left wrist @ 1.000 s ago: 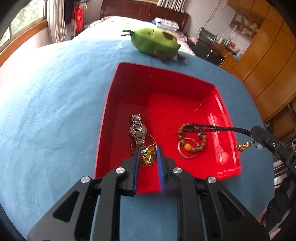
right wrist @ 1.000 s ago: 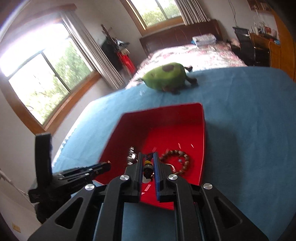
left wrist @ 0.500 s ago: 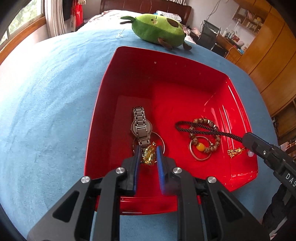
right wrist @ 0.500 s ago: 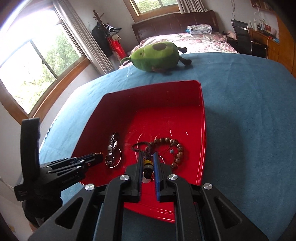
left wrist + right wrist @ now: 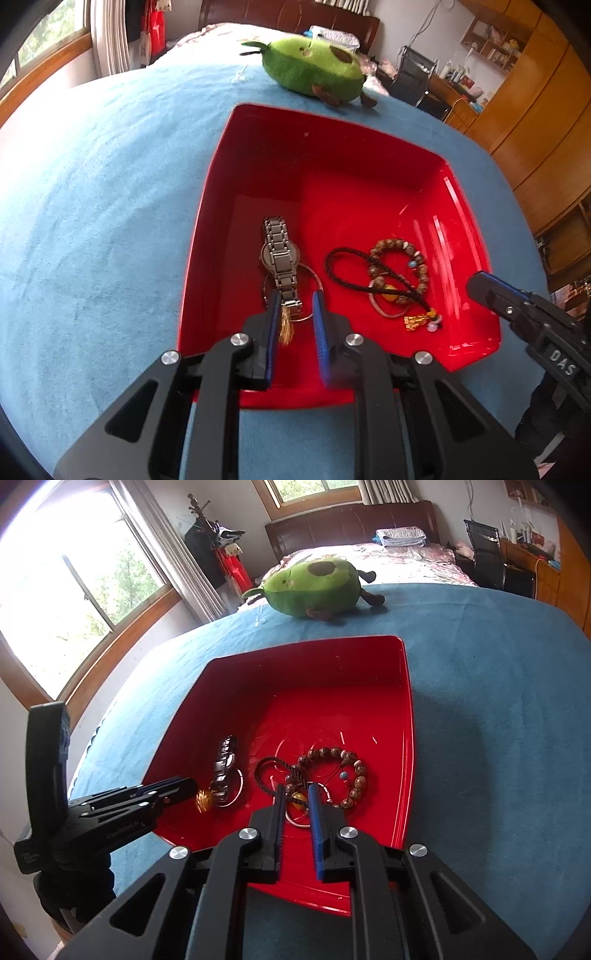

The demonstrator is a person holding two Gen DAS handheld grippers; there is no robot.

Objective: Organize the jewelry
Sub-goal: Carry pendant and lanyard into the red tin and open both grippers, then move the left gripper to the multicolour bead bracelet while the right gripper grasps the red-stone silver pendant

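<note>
A red tray [image 5: 207, 206] [image 5: 406, 716] sits on the blue cloth. In it lie a metal watch [image 5: 279, 254] [image 5: 224, 768], a thin ring bangle [image 5: 312, 280], a wooden bead bracelet [image 5: 400, 266] [image 5: 351, 771] and a dark corded necklace [image 5: 343, 266] [image 5: 266, 775] with a gold tassel [image 5: 419, 320]. My left gripper [image 5: 295, 314] is open over the tray's near side; a gold pendant [image 5: 285, 328] [image 5: 202, 798] falls between its jaws. My right gripper [image 5: 296, 805] is open and empty above the cord and an amber bead [image 5: 298, 798].
A green avocado plush toy [image 5: 314, 74] [image 5: 314, 587] lies on the cloth beyond the tray. A bed, windows, an office chair and wooden cabinets stand further back. Blue cloth surrounds the tray on all sides.
Both grippers opened. The right let go of the corded necklace, which now lies in the tray. The left released the gold pendant, now dropping, blurred, by the watch.
</note>
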